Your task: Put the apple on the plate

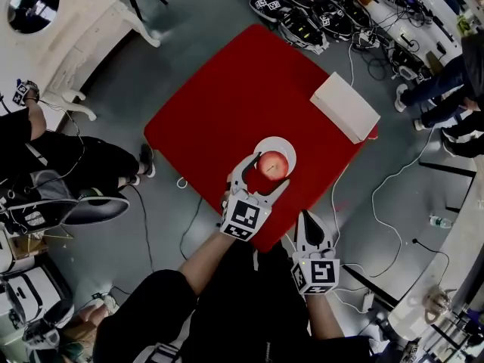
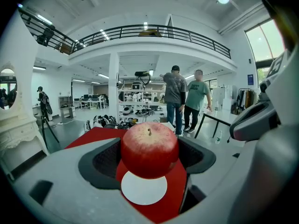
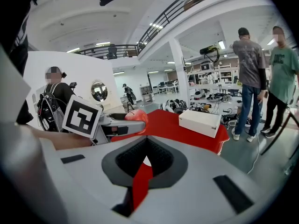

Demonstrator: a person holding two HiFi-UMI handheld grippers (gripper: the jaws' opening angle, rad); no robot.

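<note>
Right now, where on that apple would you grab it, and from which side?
Grip the apple around its widest middle, from the side, as the left hand-held gripper has it over the plate. It's round with the stem up, so the flanks probably seat the jaws best.

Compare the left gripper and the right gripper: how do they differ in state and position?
The left gripper's jaws are closed on the red apple; the right gripper's jaws are together and hold nothing. The left gripper reaches over the white plate on the red table; the right gripper hangs back at the table's near edge. Both are pale grey and carry a marker cube.
</note>
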